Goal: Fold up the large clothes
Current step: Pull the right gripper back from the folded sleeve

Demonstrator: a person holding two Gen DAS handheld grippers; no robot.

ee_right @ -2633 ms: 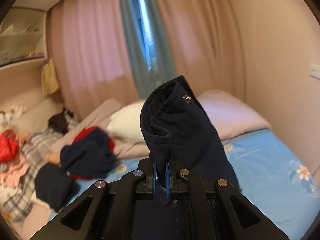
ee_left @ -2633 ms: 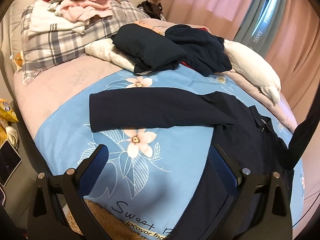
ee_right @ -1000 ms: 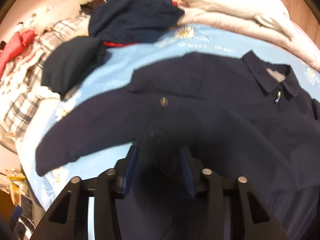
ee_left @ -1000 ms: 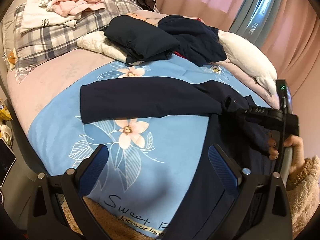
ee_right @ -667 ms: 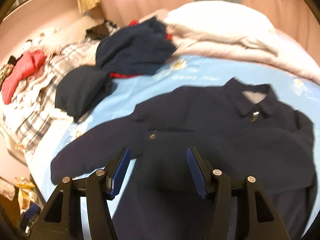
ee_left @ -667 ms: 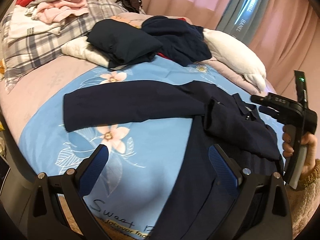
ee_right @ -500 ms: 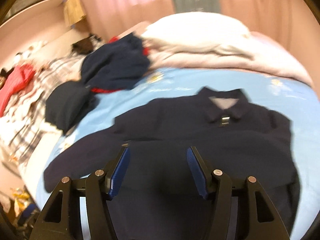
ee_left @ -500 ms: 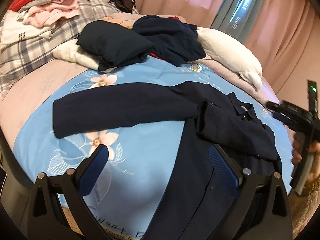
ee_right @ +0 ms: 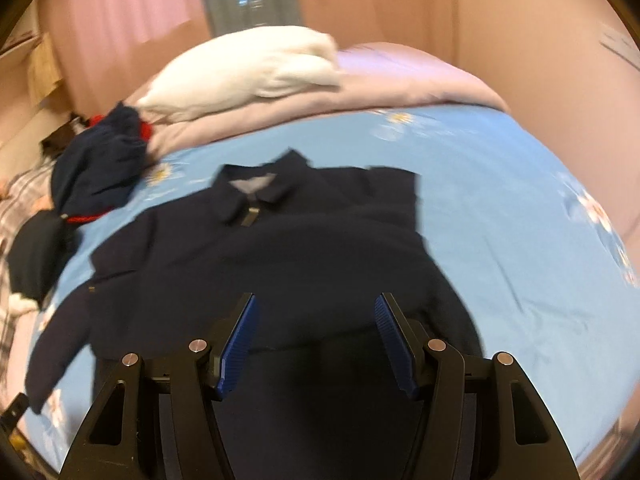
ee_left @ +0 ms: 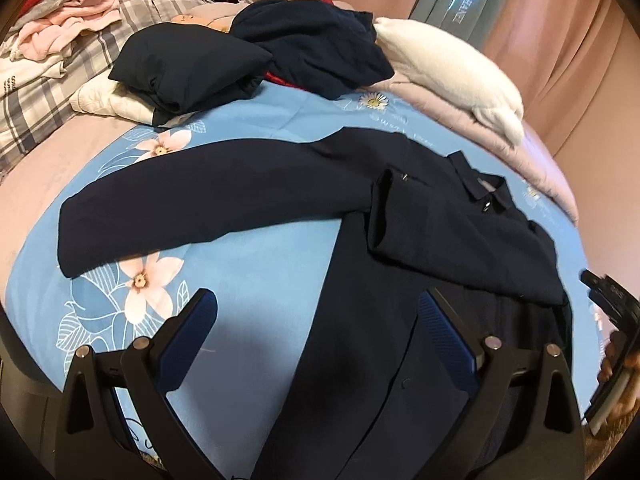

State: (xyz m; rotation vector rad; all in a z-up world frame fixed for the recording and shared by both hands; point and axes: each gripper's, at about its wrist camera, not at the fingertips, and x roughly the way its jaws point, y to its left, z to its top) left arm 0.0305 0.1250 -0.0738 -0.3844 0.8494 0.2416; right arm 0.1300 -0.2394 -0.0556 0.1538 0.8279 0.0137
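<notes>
Both grippers, left (ee_left: 316, 320) and right (ee_right: 315, 324), hover with fingers spread.

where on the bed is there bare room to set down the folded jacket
Bare blue sheet lies between the jacket's outstretched sleeve and the left gripper. Another free patch borders the jacket on its far side, below the pink quilt. It is crowded around the dark clothes pile and white pillow.

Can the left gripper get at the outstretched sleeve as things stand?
Probably yes: the left gripper is open and empty, and the outstretched sleeve lies flat on the blue bedspread ahead of it, uncovered, with nothing between.
</notes>
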